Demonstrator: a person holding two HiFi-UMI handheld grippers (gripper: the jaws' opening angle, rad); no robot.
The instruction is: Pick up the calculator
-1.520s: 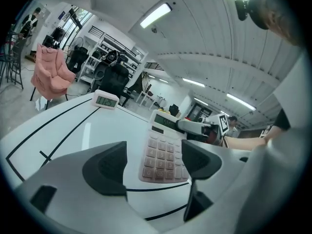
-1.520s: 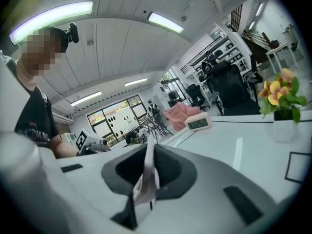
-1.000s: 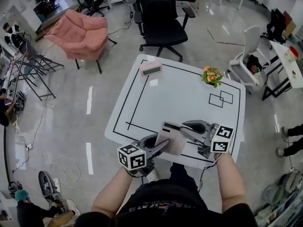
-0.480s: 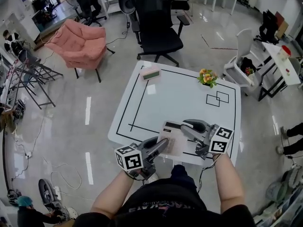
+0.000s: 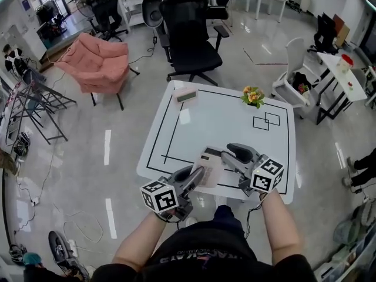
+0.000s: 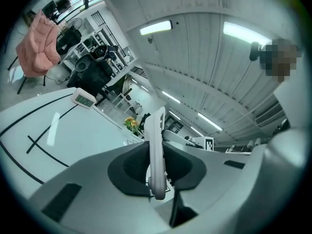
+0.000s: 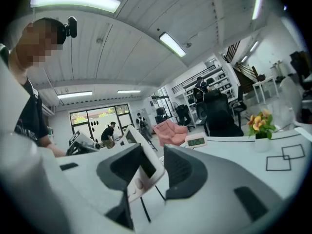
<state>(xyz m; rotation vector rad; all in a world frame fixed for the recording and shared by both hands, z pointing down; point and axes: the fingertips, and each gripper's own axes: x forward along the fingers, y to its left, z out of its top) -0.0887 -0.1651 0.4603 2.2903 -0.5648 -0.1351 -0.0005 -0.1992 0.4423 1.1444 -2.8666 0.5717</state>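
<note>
Both grippers astride slim calculator [image 5: 208, 164] (rounded edge), left [image 5: 198, 173] just clamped, right [image 5: 225, 157] just opened.

Floor [image 5: 117, 134]: glossy grey, light streaks | bench [image 5: 235, 128]: white, black line markings, centre | office chair [image 5: 191, 43]: black, 12 o'clock | armchair [image 5: 97, 63]: pink, 10 o'clock | white chair [image 5: 296, 69]: 2 o'clock | side table [image 5: 341, 69]: white, 2 o'clock, beyond white chair | ceiling [image 7: 146, 57]: white, panelled | strip lights [image 7: 73, 1]: lit

No print can be read; the digits on the desk clock [image 7: 197, 141] are too blurred.
</note>
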